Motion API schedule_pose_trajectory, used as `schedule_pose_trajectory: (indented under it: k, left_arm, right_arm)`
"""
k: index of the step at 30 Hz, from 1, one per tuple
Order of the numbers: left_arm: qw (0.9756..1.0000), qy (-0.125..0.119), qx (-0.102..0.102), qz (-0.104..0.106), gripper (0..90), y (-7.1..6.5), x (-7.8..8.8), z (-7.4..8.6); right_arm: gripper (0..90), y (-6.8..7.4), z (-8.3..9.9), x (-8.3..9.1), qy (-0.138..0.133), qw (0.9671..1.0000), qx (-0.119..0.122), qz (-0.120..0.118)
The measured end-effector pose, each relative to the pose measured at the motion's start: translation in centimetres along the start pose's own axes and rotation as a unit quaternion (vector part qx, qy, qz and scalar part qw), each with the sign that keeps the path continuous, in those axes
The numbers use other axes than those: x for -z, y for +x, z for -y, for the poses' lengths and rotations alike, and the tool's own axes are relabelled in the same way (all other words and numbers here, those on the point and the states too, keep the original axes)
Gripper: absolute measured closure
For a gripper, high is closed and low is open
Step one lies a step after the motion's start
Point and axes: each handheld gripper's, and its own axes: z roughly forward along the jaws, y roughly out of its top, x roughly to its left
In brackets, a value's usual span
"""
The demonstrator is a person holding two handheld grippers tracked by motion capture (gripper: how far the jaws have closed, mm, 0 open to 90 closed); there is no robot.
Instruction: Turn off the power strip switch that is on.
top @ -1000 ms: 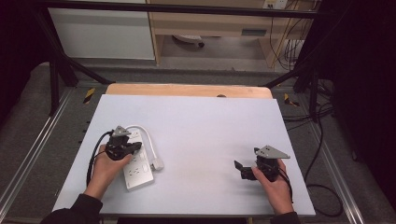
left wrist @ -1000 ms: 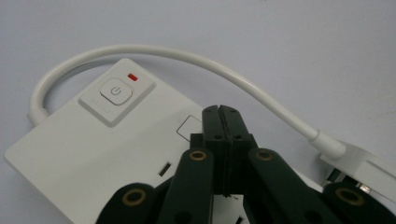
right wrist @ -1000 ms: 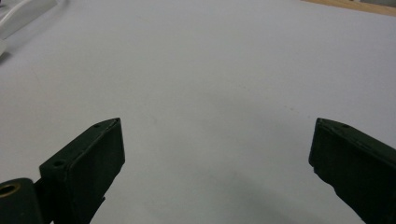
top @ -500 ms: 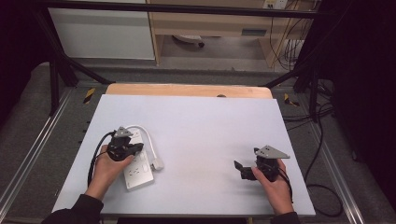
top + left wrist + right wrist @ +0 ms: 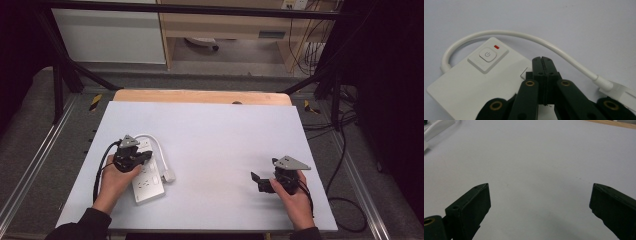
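We see the white power strip [image 5: 146, 176] near the table's [image 5: 220, 130] left front; above it the left gripper [image 5: 542, 61] has its jaws pressed together, empty. Well right, the right gripper [image 5: 256, 181] is spread wide.

power strip [image 5: 147, 179] left, tabletop [image 5: 220, 140] centre open

Your counter [image 5: 220, 145] is evenly lit from overhead and shadows stay soft, while its surroundings go dark. Up close, your tongs [image 5: 540, 207] blur at the frame's bottom.
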Motion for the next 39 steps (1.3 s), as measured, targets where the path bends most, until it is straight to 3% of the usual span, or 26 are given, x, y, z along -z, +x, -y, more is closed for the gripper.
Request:
schedule_pose_trajectory:
  k: [9, 22, 28, 39]
  left_arm:
    - [0.9998, -0.016, -0.006, 0.011, 89.6, -0.09, -0.17, -0.02]
    - [0.9988, -0.048, -0.005, 0.001, 66.1, -0.24, -0.04, -0.25]
    - [0.9980, -0.062, -0.005, -0.013, 50.4, -0.36, 0.02, -0.49]
    - [0.9968, -0.078, 0.012, -0.006, 36.7, -0.50, 0.02, -0.71]
  right_arm:
    - [4.0, 0.01, -0.01, 0.02, 0.000, 1.0000, 0.001, 0.001]
    - [4.0, -0.03, -0.01, 0.04, 0.000, 1.0000, 0.003, 0.001]
    - [4.0, 0.02, -0.01, 0.02, 0.000, 1.0000, 0.002, 0.000]
    - [4.0, -0.01, -0.01, 0.04, 0.000, 1.0000, 0.002, 0.001]
